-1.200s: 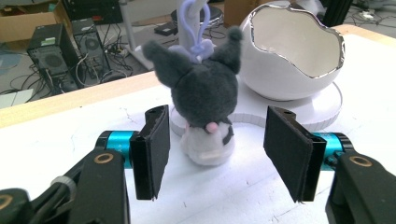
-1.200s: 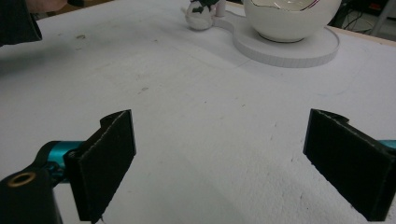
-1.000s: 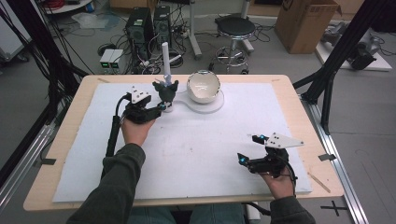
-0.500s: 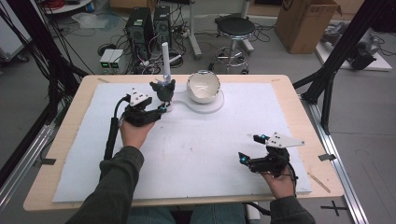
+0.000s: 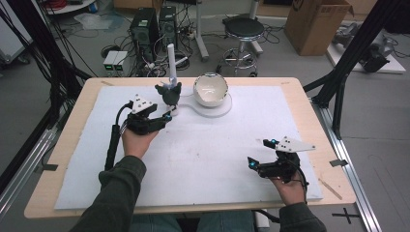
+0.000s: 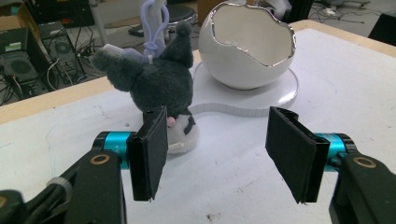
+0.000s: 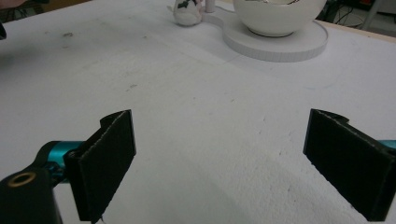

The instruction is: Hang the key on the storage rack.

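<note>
Two grippers over white mat. Left gripper near far edge of table, left of centre; jaws apart and just been opening, nothing between pads. Grey plush toy stands just ahead of left-hand pad, lilac clip on top, beside white stand bearing cracked-egg bowl. Right gripper near front right corner, jaws wide apart, empty.

Right ahead of my left gripper the plush toy and egg bowl block; sideways is free.
</note>
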`<state>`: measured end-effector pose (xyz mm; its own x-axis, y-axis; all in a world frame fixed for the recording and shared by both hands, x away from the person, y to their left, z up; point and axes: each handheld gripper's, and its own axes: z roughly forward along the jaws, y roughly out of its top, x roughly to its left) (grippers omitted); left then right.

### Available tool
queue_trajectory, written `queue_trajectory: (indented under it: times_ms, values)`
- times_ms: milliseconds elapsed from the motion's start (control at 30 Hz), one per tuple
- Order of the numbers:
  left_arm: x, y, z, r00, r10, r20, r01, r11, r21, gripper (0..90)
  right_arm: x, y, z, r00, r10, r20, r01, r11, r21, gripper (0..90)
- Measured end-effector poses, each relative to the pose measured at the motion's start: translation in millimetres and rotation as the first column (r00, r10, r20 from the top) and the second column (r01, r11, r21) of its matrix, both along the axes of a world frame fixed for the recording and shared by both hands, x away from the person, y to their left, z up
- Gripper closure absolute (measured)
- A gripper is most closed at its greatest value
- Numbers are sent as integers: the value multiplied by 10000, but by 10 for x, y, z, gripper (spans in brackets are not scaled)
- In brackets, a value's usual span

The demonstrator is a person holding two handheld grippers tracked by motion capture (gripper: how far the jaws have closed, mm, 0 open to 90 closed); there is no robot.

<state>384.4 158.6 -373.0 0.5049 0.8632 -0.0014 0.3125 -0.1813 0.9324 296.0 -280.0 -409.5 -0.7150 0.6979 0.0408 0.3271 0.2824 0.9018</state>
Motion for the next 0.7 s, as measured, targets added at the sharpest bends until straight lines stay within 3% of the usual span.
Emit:
queue_trajectory:
  times_ms: [700]
  values:
    - [-170,80,11,9993,-354,-105,353,9993,-127,334,-4,-19,4,9999,-159,34,159,9999,34,87]
